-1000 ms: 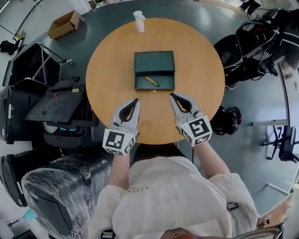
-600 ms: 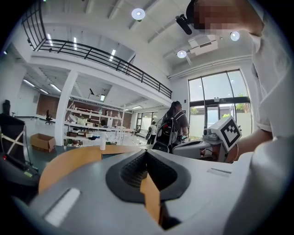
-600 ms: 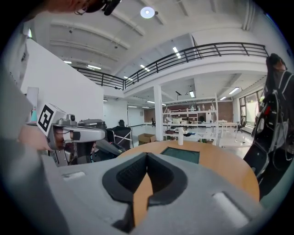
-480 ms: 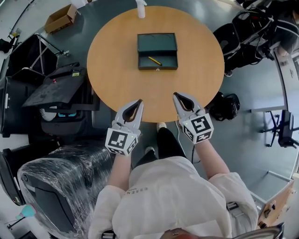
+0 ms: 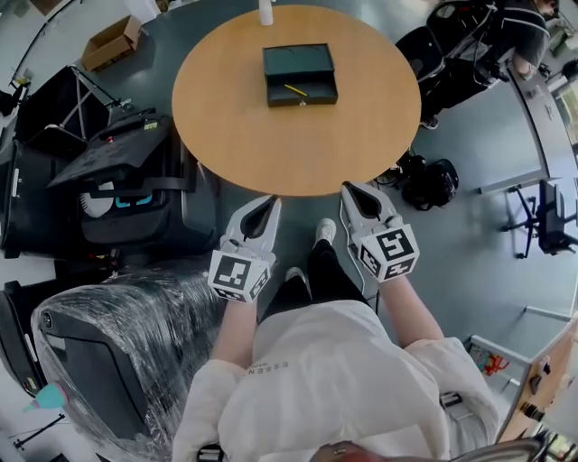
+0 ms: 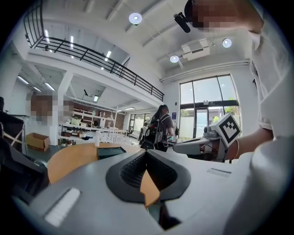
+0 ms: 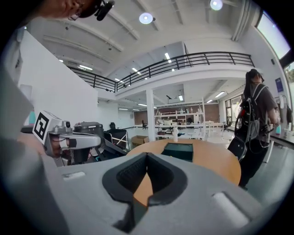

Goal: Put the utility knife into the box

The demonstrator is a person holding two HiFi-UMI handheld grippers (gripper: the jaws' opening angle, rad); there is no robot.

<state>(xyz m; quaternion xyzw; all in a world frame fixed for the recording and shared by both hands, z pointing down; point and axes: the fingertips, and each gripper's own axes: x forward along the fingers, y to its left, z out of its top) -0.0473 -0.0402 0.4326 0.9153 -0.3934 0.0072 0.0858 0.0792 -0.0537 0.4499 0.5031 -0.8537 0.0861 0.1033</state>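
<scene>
A dark green box [image 5: 300, 74] lies open on the far side of the round wooden table [image 5: 298, 144], with a yellow utility knife [image 5: 295, 90] inside its front tray. Both grippers hang off the table's near edge, above the floor. My left gripper [image 5: 271, 202] is shut and holds nothing; my right gripper [image 5: 348, 189] is also shut and holds nothing. The left gripper view shows the box [image 6: 109, 150] far ahead of the closed tips [image 6: 147, 153]. The right gripper view shows the box [image 7: 179, 150] beyond its closed tips [image 7: 147, 156].
A white bottle [image 5: 265, 13] stands at the table's far edge. Black equipment cases [image 5: 108, 180] and a plastic-wrapped bulk [image 5: 99, 361] crowd the left. A black bag [image 5: 432, 180] lies on the floor at the right. A person with a backpack [image 7: 255, 124] stands beyond the table.
The person has stepped back from the table. Both grippers, formerly over the near tabletop, now sit off its edge, and the box is farther away.
</scene>
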